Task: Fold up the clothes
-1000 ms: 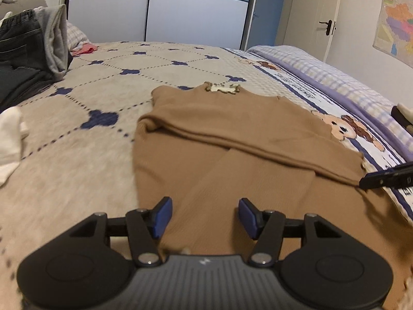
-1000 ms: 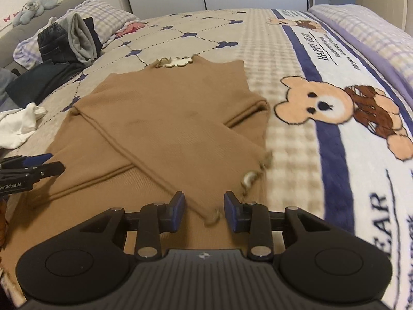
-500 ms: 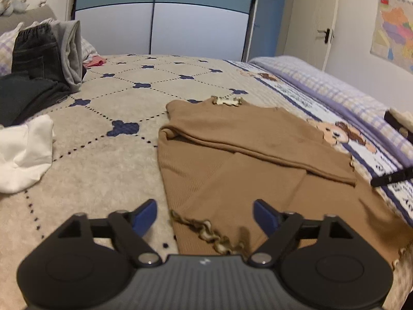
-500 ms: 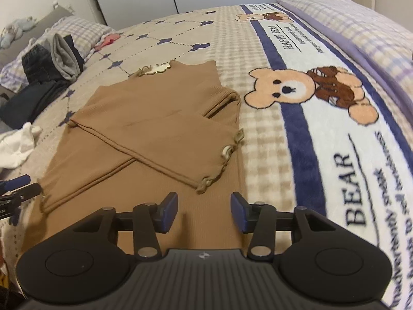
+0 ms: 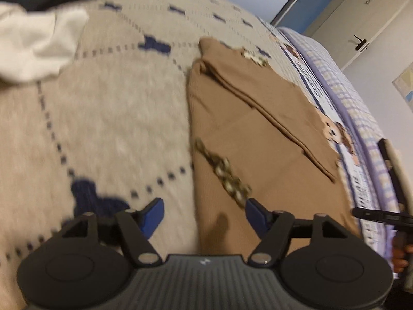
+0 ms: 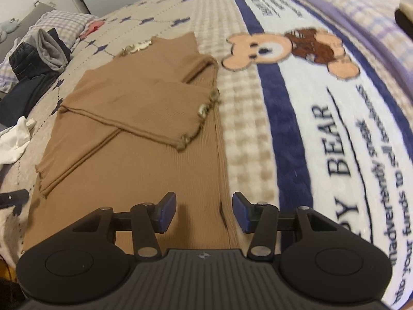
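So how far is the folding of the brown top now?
Done: both sleeves of the brown top are folded across its body, ruffled cuffs on top. In hand: nothing; the left hand-held gripper is closing and the right hand-held gripper stands open, each over a lower side edge. Left: folding the lower part up toward the collar.

A: What lay ahead of the left gripper [image 5: 204,215]?

B: A brown ribbed knit top [image 5: 260,139], sleeves folded across it, a frilled cuff [image 5: 224,173] just beyond the closing blue pads [image 5: 254,215], nothing between them.

A: And to its left?

B: Beige quilted bedspread [image 5: 116,118], then a crumpled white cloth [image 5: 38,46] farther off.
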Motion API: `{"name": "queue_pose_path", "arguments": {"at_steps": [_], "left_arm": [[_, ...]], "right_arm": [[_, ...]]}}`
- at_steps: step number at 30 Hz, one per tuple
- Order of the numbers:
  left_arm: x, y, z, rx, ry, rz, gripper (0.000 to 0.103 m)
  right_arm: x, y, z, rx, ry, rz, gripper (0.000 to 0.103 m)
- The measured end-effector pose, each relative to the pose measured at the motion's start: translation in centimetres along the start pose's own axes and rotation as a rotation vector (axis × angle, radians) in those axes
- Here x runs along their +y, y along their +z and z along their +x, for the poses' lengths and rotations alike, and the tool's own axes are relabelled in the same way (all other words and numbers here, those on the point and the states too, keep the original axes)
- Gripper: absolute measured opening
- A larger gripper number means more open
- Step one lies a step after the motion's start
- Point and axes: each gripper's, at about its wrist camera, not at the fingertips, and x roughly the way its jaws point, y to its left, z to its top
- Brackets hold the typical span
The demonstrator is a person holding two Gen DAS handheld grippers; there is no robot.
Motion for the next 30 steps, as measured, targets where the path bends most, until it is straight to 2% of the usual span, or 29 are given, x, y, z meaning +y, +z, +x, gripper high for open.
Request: {"name": "queue_pose_path", "arguments": {"at_steps": [5,10,12,13,15,16,18,24,30], "left_arm": [[0.8,-1.6,0.4,0.120,-0.112,-0.099,0.063],[1.1,-3.1,0.4,0.180,-0.165,-0.159,0.063],[0.9,-3.5,0.5,0.207,-0.172,-0.166,0.060],[0.9,-3.7,0.6,0.220,-0.175,-0.170,0.052],[0.5,-3.9,0.5,0.239,-0.157,-0.153,0.031],[0.4,-3.9,0.6,0.247,-0.155,-0.153,0.010],[0.4,-3.8,0.6,0.253,-0.170,-0.174,0.009],[0.3,-2.6,-0.1,0.197,-0.221,-0.224,0.008],[0.0,0.5,-0.2,0.107,-0.253,-0.249,0.008]], "right_arm": [[-1.0,-0.7,-0.8,0.055,0.041,0.067,0.051],[-1.5,-1.9,-0.9,0.141,0.027,0.064,0.051],[-1.5,-2.5,-0.9,0.170,0.033,0.052,0.045],[-1.5,-2.8,-0.8,0.184,0.037,0.047,0.041],[-1.5,-3.0,-0.9,0.198,0.052,0.042,0.020],[-1.4,-2.9,-1.0,0.200,0.063,0.040,0.017],[-1.5,-2.6,-1.3,0.191,0.084,0.046,0.011],[-1.8,-1.3,-2.4,0.137,0.127,0.069,0.010],[-2.1,1.1,-2.5,0.072,0.154,0.121,0.010]]}}
